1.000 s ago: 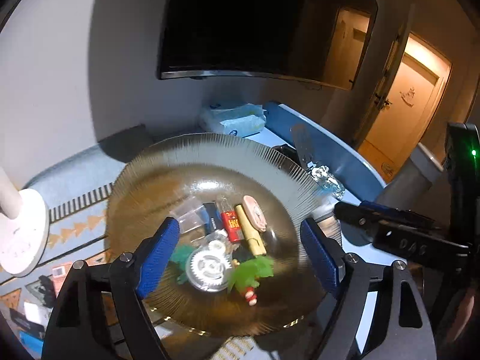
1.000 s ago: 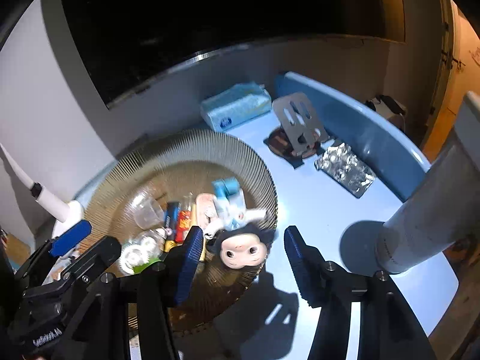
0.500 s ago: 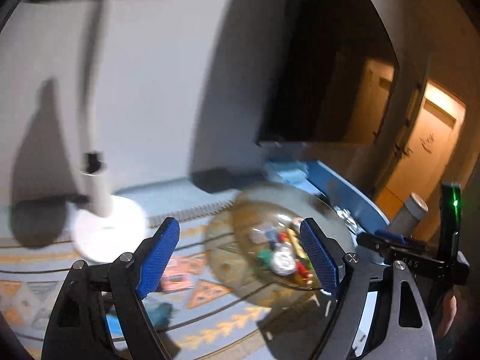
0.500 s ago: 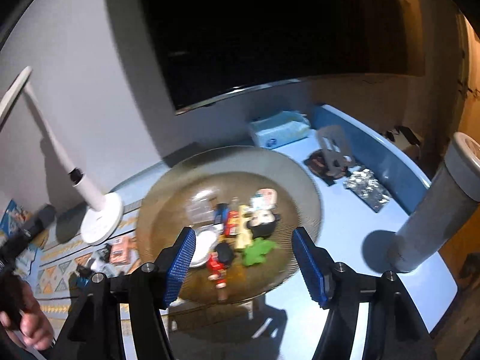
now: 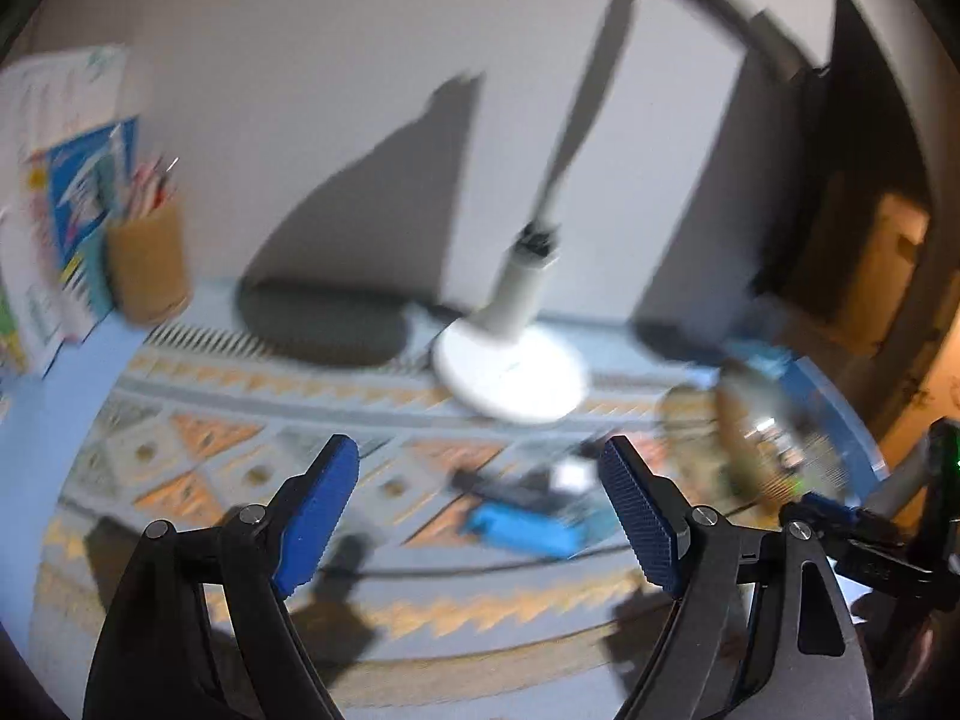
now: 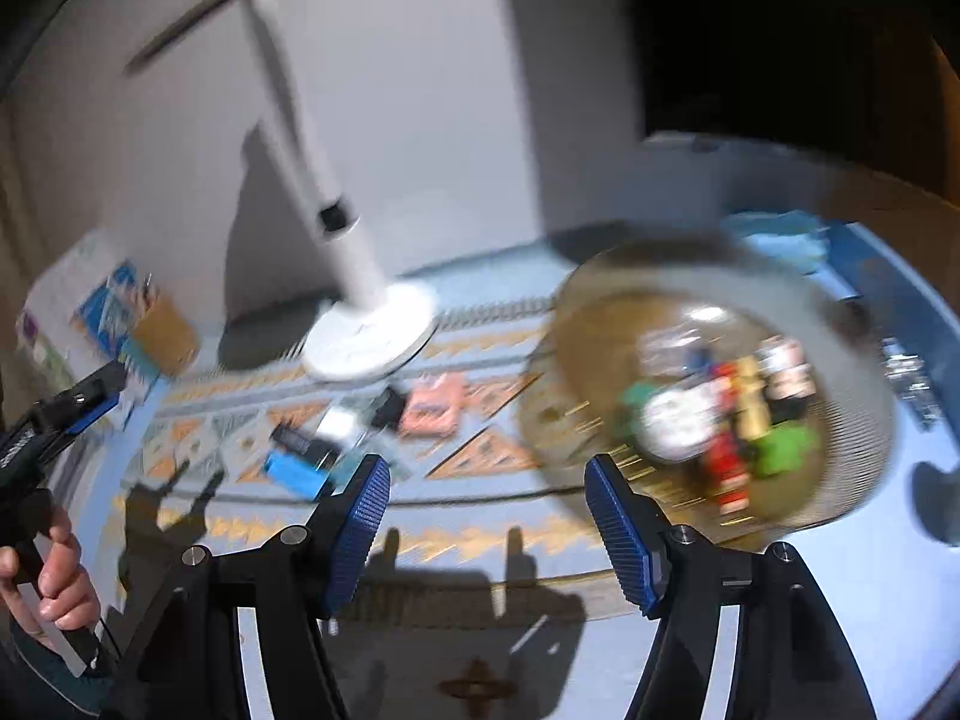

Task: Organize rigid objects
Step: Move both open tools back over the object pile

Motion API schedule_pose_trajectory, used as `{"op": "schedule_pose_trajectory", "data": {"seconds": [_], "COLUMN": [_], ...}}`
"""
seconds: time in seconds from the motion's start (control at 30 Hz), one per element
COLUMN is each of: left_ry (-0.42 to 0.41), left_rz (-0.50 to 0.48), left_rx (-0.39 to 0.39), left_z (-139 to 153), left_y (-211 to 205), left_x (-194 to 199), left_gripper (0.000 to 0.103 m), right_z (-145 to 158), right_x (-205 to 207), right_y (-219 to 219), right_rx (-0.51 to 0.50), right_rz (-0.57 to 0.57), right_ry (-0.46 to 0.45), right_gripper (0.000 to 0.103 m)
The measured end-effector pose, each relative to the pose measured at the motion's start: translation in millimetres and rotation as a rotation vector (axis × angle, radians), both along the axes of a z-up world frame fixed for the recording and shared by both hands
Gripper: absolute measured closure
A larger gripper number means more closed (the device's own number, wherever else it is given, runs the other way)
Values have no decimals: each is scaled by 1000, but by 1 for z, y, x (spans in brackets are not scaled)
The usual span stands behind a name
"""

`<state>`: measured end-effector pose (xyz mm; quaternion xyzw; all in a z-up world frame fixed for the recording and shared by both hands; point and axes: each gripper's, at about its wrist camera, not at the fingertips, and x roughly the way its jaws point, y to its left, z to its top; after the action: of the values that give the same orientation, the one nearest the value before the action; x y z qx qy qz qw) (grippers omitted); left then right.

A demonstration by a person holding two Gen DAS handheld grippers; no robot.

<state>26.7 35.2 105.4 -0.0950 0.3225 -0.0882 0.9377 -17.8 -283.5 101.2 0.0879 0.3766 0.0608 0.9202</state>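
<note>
While both views are blurred, the main things can be read. The left gripper (image 5: 480, 516) stands wide with nothing between its blue pads, above the patterned mat (image 5: 198, 438). The right gripper (image 6: 486, 522) stands at a middle width and its jaws are opening; nothing is between them either.

The things that remain to be organized seem to be the loose items on the mat, near the white lamp base (image 6: 369, 330): a blue box (image 6: 297, 471), a dark small piece (image 6: 294, 438), a white piece (image 6: 339, 423) and a pink flat item (image 6: 432, 405). They lie close together, some perhaps touching; the blur does not let me say exactly. The amber glass dish (image 6: 606, 300) stands to the right of them and already holds several small toys and pieces.

I judge that the step in hand is the reach toward these loose items, to bring one to the dish. To do it well, the gripper should slow down first, so that the view becomes sharp. It is better to choose one item at the edge of the group, such as the blue box, and to set the pads on its two long sides. The approach should avoid the lamp base and the neighbour items, because a push could scatter them on the tabletop.
</note>
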Motion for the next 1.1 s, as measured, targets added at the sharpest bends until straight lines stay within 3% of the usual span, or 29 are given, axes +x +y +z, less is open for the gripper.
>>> {"op": "schedule_pose_trajectory", "data": {"seconds": [0.2, 0.43, 0.53, 0.63, 0.83, 1.0, 1.1], "left_ry": [99, 96, 110, 136, 193, 227, 243], "left_rz": [20, -12, -38, -93, -158, -116, -110], "left_rx": [152, 272, 276, 199, 257, 346, 290], "left_z": [-62, -78, -77, -73, -78, -92, -90], "left_y": [-3, -20, -26, -39, -93, -109, -95], "left_x": [5, 3, 1, 6, 28, 43, 41], "left_gripper": [21, 21, 21, 21, 21, 21, 21], "right_z": [-69, -83, -88, -88, -87, -89, -90], "right_x": [19, 21, 26, 27, 27, 28, 28], "right_y": [42, 41, 31, 25, 37, 36, 32], "right_rx": [-39, -47, 3, 40, -35, -36, -5], "right_rz": [58, 45, 28, 23, 29, 38, 39], "right_ry": [108, 122, 150, 147, 137, 139, 142], "right_gripper": [37, 37, 36, 36, 37, 37, 36]}}
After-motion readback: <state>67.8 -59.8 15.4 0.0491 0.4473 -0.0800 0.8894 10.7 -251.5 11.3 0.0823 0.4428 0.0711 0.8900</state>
